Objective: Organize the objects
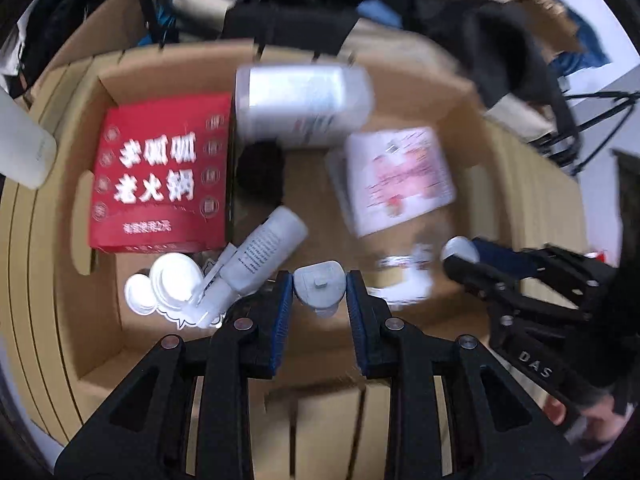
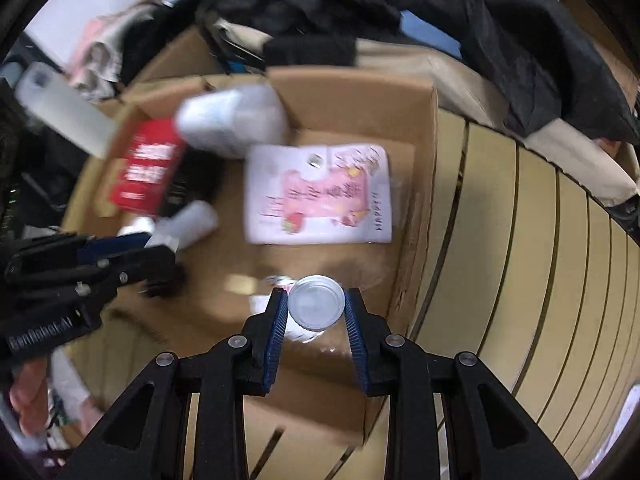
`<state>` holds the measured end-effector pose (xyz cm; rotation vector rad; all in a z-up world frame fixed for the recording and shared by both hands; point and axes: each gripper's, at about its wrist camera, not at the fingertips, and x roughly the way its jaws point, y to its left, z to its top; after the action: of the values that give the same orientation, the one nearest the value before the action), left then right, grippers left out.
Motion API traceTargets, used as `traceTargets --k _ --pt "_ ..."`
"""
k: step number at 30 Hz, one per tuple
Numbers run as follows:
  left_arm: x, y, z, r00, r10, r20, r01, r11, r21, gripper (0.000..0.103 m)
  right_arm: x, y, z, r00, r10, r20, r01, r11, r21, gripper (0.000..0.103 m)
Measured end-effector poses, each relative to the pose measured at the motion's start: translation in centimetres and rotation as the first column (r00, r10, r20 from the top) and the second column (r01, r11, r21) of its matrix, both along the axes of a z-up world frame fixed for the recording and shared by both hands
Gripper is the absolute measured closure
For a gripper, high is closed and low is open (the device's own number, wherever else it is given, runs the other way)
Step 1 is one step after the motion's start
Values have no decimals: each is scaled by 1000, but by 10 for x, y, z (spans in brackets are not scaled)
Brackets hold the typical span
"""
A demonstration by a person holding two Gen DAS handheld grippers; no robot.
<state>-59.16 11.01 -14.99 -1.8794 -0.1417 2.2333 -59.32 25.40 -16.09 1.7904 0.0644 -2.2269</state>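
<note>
An open cardboard box (image 1: 100,280) holds a red carton (image 1: 160,172), a large white bottle (image 1: 300,104), a pink printed packet (image 1: 400,176), a small white tube (image 1: 260,256) and a black object (image 1: 260,172). My left gripper (image 1: 319,292) is shut on a small grey-capped item (image 1: 319,286) above the box's near side. My right gripper (image 2: 316,308) is shut on a clear bottle with a round silvery cap (image 2: 316,301), over the box's near right part; it also shows in the left wrist view (image 1: 464,256).
The box (image 2: 416,200) sits on a slatted tan surface (image 2: 540,260). Dark clothes and bags (image 2: 520,40) are piled behind it. A white cylinder (image 1: 20,144) stands outside the box at the left. White round lids (image 1: 168,280) lie by the tube.
</note>
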Motion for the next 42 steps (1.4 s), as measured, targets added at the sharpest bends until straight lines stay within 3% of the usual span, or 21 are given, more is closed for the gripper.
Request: traceTargets --k 2,3,4,7,11,13,19,26,30,36,42 --pt "3 2 -10 1000 -8 9 8 1000 -13 70 1 -4 -3 1000 -1 -5 1 1000 27 69" --pt "4 1 -10 1000 -9 12 9 1000 -11 54 2 -7 -2 1000 0 -16 1 999 50 66" --pt "6 0 -10 1000 -7 12 7 1000 -6 50 4 -9 -1 1000 5 -27 -3 998 58 52" --pt "13 -8 0 1000 9 -2 -9 1000 -11 47 8 -9 5 999 -8 -52 11 998 54 43" --pt "24 -24 41 997 27 -68 -28 1000 -3 31 16 -6 28 996 -24 -85 28 998 56 26" --pt "32 -29 65 993 18 -114 -22 999 -31 21 22 -6 47 995 -16 -102 22 998 60 26" --pt "62 -32 130 978 1 -207 -18 996 -82 6 48 2 120 982 -34 -185 42 998 43 24" --pt "115 -32 185 952 -25 -306 -16 991 -132 5 96 5 171 965 -52 -256 60 998 22 21" --pt "160 -40 211 910 10 -415 -73 988 -137 4 143 2 201 929 -45 -367 54 998 13 21" --pt "234 -48 217 847 18 -531 -113 983 -148 3 213 -3 221 873 -35 -486 45 999 9 21" --pt "315 -61 207 802 28 -597 -102 991 -90 3 292 -4 223 827 -39 -561 34 999 -18 21"
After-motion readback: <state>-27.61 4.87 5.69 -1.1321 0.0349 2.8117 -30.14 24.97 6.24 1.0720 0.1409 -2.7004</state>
